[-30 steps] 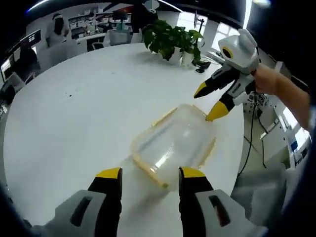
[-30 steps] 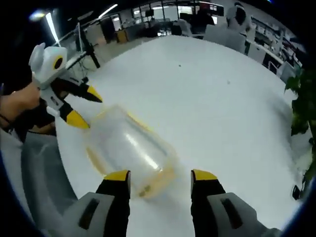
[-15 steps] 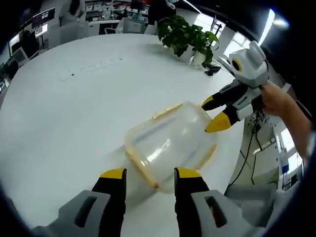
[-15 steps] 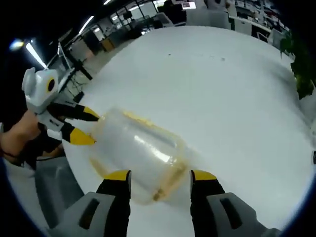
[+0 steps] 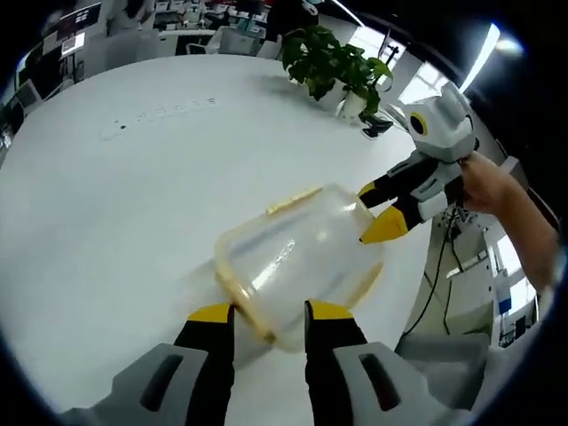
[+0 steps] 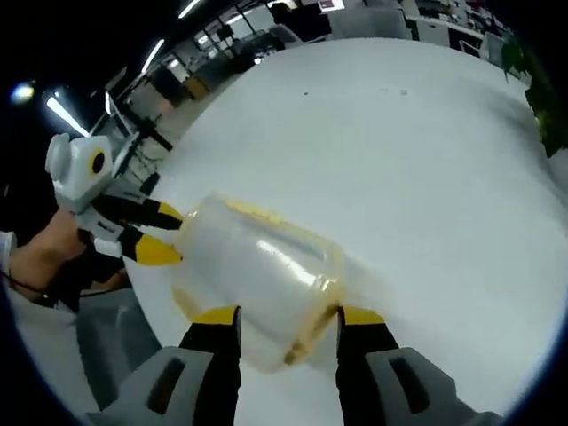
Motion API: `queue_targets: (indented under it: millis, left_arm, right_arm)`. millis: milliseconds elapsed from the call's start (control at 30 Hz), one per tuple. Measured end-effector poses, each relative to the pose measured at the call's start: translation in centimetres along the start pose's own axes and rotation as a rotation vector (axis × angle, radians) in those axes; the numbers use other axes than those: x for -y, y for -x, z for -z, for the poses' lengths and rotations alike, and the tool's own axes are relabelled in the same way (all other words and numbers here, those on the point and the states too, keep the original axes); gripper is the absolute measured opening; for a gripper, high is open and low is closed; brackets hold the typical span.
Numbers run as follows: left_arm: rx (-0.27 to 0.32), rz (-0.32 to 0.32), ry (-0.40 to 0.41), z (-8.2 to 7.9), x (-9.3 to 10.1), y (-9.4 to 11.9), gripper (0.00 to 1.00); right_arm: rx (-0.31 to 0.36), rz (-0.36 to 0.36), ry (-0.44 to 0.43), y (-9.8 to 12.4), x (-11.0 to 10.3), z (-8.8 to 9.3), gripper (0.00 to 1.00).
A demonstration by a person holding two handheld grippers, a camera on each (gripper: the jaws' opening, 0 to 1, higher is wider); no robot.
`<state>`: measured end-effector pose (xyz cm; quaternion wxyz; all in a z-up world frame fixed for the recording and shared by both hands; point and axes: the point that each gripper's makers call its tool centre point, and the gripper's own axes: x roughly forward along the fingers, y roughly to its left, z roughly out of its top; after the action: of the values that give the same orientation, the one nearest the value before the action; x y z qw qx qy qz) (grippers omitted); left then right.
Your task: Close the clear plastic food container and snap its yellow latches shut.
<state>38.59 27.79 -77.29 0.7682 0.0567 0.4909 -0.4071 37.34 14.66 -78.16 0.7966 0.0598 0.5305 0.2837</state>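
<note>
The clear plastic container (image 5: pixel 297 262) lies on the white table (image 5: pixel 133 177), with yellow latches along its rim. My left gripper (image 5: pixel 269 312) has its jaws drawn in on the container's near end, pinching the yellow latch (image 5: pixel 253 311) and rim there. The right gripper (image 5: pixel 377 211) comes in from the right, its yellow tips spread around the far end. In the right gripper view the container (image 6: pixel 257 271) sits between the jaws of my right gripper (image 6: pixel 287 316), which stays open. The left gripper (image 6: pixel 169 234) holds the opposite end.
A potted green plant (image 5: pixel 333 67) stands at the table's far edge. The table edge (image 5: pixel 417 293) runs just right of the container, with cables and floor beyond. Desks and chairs fill the office behind. A person's hand (image 5: pixel 497 191) holds the right gripper.
My left gripper's jaws have narrowed onto the container's near end. Both grippers have moved closer to the container, and the right gripper's jaws have come in slightly around it.
</note>
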Motion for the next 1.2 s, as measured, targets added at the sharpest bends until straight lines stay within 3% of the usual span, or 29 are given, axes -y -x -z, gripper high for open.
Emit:
queue_targets:
  millis: [100,167,267,433,800,1000,1100,1200]
  left_arm:
    - [-0.007,-0.01,0.016,0.1,0.1,-0.4,0.25]
    - [-0.023,0.016,0.003,0.3,0.1,-0.4,0.23]
    - [-0.024,0.002,0.007,0.3,0.5,-1.3,0.23]
    - [0.004,0.008,0.021,0.2,0.3,-0.8,0.24]
    - [0.031,0.024,0.048,-0.3,0.0,-0.5,0.28]
    - [0.021,0.049,0.053,-0.4,-0.2,-0.2,0.29]
    - [0.031,0.047,-0.014,-0.7,-0.3,0.2,0.28]
    - [0.051,0.053,-0.024,-1.4,-0.3,0.7,0.3]
  right_arm:
    - [-0.012,0.036,0.048,0.0,0.0,-0.4,0.36]
    - [-0.011,0.02,0.026,0.1,-0.1,-0.3,0.36]
    - [-0.03,0.038,0.024,0.0,-0.1,0.1,0.36]
    - [0.002,0.022,-0.001,0.2,-0.1,0.2,0.37]
    - [-0.005,0.031,-0.008,0.3,0.0,0.0,0.39]
    - [0.0,0.056,0.078,0.5,0.1,-0.5,0.4]
    - [-0.003,0.048,0.107,0.6,0.1,-0.4,0.4]
    - [-0.003,0.053,0.145,0.9,0.1,-0.5,0.39]
